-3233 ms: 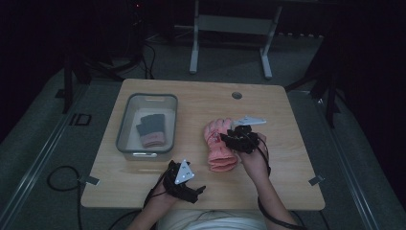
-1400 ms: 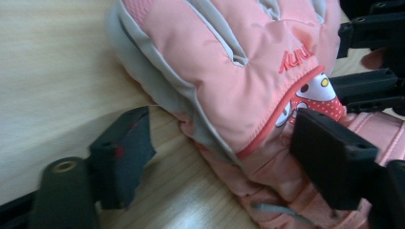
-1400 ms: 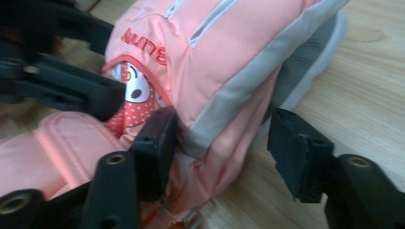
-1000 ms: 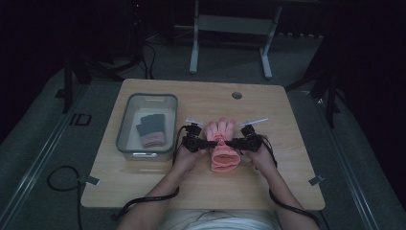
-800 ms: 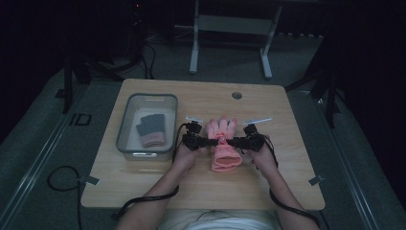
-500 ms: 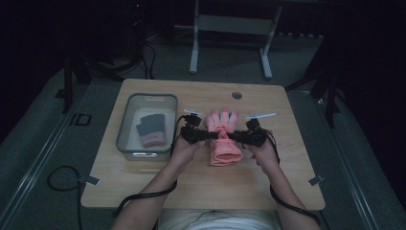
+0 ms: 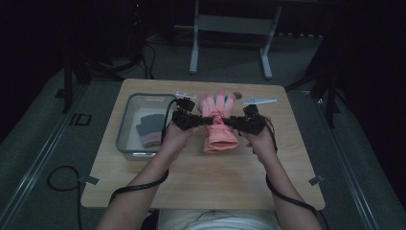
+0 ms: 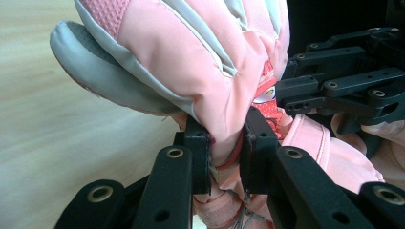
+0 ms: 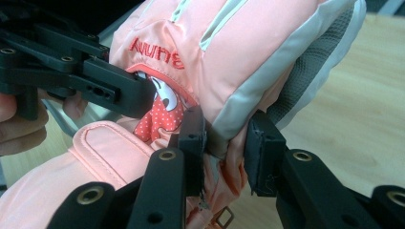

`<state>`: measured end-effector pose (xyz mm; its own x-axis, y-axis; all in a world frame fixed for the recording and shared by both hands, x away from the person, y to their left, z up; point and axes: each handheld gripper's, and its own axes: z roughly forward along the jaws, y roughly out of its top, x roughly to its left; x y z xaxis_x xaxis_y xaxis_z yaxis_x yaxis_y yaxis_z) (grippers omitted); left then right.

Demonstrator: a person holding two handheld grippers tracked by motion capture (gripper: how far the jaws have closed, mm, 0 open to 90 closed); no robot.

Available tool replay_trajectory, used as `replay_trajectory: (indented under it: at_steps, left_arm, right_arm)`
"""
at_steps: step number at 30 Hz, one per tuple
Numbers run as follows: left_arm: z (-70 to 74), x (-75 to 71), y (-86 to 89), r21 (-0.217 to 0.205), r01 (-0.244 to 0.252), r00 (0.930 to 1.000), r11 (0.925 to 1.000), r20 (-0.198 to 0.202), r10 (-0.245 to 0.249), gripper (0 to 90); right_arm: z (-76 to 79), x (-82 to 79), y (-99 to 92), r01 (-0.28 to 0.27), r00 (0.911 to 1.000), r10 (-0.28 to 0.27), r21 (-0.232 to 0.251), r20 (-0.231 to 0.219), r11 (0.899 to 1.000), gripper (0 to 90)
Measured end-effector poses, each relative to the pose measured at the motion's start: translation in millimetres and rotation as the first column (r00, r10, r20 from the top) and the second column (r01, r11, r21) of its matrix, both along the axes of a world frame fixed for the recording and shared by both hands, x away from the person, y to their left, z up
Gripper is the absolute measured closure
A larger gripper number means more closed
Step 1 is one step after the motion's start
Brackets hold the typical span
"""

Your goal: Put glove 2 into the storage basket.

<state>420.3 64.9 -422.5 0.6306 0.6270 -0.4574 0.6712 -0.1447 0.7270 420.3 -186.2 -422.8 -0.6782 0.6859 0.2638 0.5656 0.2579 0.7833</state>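
A pink padded glove [image 7: 218, 127] with grey trim hangs above the middle of the wooden table [image 7: 201, 184], fingers pointing away from the person. My left gripper [image 7: 207, 120] is shut on the glove's left edge near the wrist, and my right gripper [image 7: 227, 121] is shut on its right edge. In the left gripper view the glove [image 8: 191, 62] is pinched between the pads [image 8: 203, 155], with the other gripper [image 8: 344, 90] just beyond. From the right gripper's camera the glove [image 9: 229, 57] bulges out above the jaws, and a spotted patch [image 9: 162, 114] shows on its back.
A clear plastic bin [image 7: 143, 125] stands at the table's left with a dark grey glove [image 7: 150, 129] inside. A small round grey disc [image 7: 236, 95] lies near the far edge. A desk frame [image 7: 230, 28] stands on the floor beyond the table.
Both grippers have risen and moved away from the person, lifting the pink glove off the table between them. Earlier the left hand was near the front edge, away from the glove.
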Motion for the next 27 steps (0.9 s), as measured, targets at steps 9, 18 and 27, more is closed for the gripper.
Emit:
replay_trajectory:
  at_steps: [9, 18, 27]
  left_arm:
    - [21.6, -1.1, 28.8, 0.021, -0.042, 0.9990, 0.9989, 0.019, 0.041, 76.1]
    - [32.6, -3.3, 56.6, 0.020, -0.084, 0.9961, 0.9963, 0.028, 0.084, 76.1]
    - [44.2, -7.5, 93.1, 0.035, -0.132, 0.9905, 0.9906, 0.042, 0.131, 76.1]
  right_arm:
    - [18.5, 7.4, 29.9, -0.026, 0.9994, 0.026, 0.015, 0.022, 1.000, 71.3]
    - [29.4, 14.2, 58.6, -0.058, 0.9978, 0.057, 0.012, 0.034, 0.998, 71.3]
    - [39.8, 21.5, 97.0, -0.103, 0.9937, 0.102, 0.018, 0.047, 0.995, 71.3]
